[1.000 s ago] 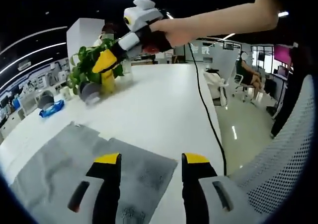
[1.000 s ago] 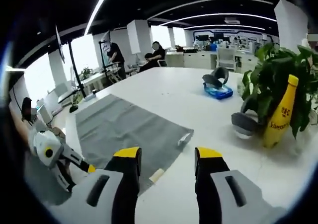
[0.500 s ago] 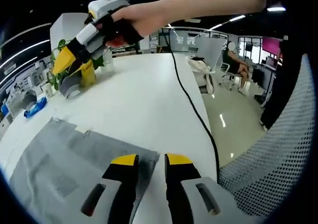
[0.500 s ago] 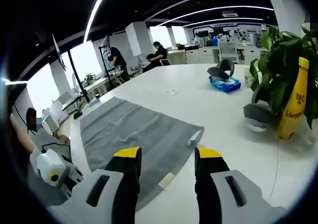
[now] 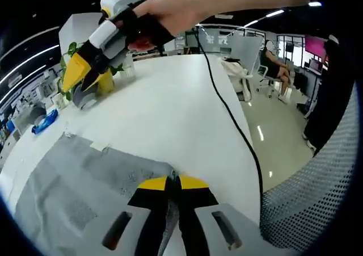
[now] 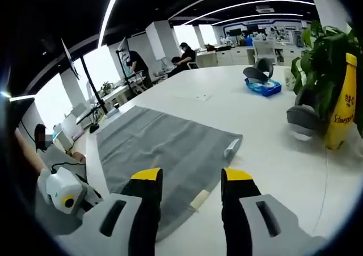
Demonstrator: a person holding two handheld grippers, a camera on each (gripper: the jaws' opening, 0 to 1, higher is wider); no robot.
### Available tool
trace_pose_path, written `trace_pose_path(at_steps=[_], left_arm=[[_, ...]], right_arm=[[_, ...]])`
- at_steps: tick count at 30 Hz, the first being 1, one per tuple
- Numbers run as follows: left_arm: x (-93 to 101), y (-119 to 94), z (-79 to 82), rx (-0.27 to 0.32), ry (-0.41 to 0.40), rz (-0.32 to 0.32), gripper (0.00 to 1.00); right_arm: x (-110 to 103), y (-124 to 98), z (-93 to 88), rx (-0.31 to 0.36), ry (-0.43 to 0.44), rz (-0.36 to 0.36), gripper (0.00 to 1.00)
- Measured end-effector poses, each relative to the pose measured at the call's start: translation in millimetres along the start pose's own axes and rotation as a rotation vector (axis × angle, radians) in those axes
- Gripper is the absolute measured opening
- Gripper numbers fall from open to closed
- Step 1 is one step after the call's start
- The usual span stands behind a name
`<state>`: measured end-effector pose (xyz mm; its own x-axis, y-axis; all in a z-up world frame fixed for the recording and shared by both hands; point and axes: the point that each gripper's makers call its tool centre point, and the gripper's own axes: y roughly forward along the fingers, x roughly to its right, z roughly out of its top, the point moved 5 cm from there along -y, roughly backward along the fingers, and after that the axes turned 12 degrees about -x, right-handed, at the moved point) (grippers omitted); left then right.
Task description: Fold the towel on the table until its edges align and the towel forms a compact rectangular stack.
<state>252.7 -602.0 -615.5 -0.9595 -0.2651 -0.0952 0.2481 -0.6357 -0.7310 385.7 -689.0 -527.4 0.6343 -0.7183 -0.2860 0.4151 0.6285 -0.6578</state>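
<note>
Left gripper view: the left tool point(image 5: 173, 181) is clenched on the near corner of the flat grey cloth towel point(image 5: 74, 191) spread on the white bench point(image 5: 170, 114).

Right gripper view — the right tool point(image 6: 187, 175) hovers released above the towel's edge.

Hidden, cropped and unreadable parts

Grey towel point(image 5: 85, 182): near corner covered by the pinched-together jaws of the left gripper point(image 5: 173, 182); lower left part cut off by the left gripper view's edge. Yellow bottle point(image 6: 342, 117): cut by the right gripper view's edge, label print too small to read; in the left gripper view largely behind the right gripper point(image 5: 76, 80). Potted plant point(image 6: 323, 68): cropped, pot unseen. Towel tags point(image 6: 232, 148): text illegible. Distant desks: blurred.
</note>
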Motion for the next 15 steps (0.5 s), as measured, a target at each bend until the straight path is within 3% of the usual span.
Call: trace_pose_path(at_steps=[5,10,15], left_arm=[[-3.2,-17.5,12.8,0.051,-0.062,-0.013,0.04],[-5.2,-36.5,26.7,0.110,-0.125,-0.029,0.04],[0.3,-50.8,41.4,0.168,-0.191,-0.069,0.04]], right_arm=[[1.9,4.9,-2.5,-0.024,-0.008,-0.008,0.37],[1.5,8.1,6.3,0.040,0.077,0.029,0.41],[12.0,12.2,7.6,0.031,0.088,-0.016,0.40]])
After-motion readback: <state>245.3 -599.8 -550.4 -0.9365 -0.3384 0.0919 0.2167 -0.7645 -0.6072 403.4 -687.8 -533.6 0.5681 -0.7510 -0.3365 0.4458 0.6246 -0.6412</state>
